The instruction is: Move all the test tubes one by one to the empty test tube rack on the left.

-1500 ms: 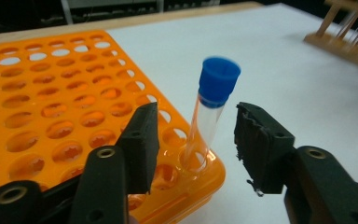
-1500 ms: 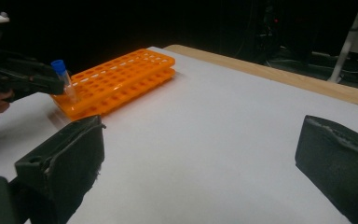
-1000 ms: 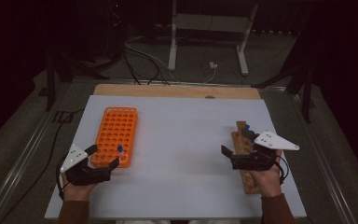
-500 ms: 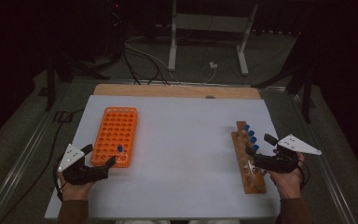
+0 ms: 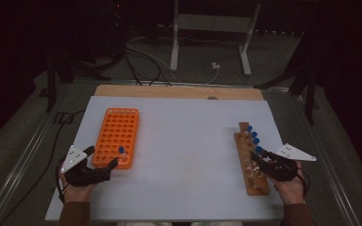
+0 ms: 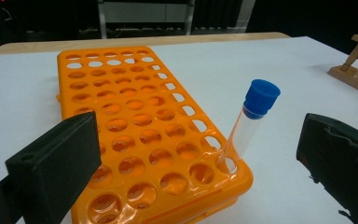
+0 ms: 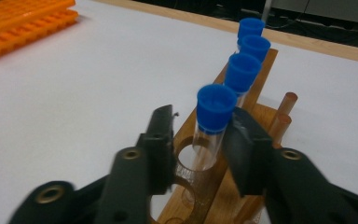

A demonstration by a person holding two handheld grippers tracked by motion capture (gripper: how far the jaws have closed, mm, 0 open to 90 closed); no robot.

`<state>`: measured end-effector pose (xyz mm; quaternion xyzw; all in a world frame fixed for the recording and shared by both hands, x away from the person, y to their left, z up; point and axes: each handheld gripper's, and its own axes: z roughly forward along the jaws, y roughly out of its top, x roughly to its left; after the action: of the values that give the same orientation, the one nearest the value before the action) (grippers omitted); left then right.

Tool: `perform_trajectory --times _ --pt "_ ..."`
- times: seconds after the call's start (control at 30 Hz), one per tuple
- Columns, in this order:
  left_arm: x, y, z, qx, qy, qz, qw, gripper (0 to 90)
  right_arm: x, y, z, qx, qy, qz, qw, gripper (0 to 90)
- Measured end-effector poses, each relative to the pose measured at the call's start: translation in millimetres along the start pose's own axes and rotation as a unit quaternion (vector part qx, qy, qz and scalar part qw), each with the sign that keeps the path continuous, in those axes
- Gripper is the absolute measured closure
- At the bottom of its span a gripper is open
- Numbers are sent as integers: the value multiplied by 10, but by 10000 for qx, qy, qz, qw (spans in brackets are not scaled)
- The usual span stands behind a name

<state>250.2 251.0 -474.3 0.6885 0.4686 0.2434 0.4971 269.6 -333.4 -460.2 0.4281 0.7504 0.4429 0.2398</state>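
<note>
Update on the tube shuffle: the right gripper (image 5: pixel 260 158) is now seen down at 4 o'clock on the white table (image 5: pixel 184 155). A second ago it was parked over the middle of the wooden rack (image 5: pixel 250 182); it's since been pulled out to that rack's 3 o'clock side and dropped lower. Its jaws have just been closing, and the nearest blue-capped tube (image 7: pixel 216 108) is bracketed between them, just under the cap. One pad looks to be touching, but a sliver of gap is still seen on the other side, so it's not properly pinched yet, imo. The tube is still seated in its hole, with three more lined up behind it toward 12 o'clock.

The left gripper (image 5: pixel 101 157) hasn't been moved at all. It's held wide at the 6 o'clock end of the orange rack (image 5: pixel 118 132), over at 8 o'clock on the table. One lone tube (image 6: pixel 254 116) is parked there in a corner hole, between the jaws but untouched.

So the next pick can be judged basically set up. A final squeeze and a straight lift are what's needed.
</note>
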Motion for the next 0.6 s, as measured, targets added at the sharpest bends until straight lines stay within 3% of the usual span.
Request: perform_trajectory --times 0.2,0.6 --pt "-4 -1 0 10 0 -4 10000 6 10 -15 19 31 -73 -56 10000 758" --pt "-8 -3 7 29 -7 -8 10000 6 20 49 -18 -75 -133 -90 9998 770"
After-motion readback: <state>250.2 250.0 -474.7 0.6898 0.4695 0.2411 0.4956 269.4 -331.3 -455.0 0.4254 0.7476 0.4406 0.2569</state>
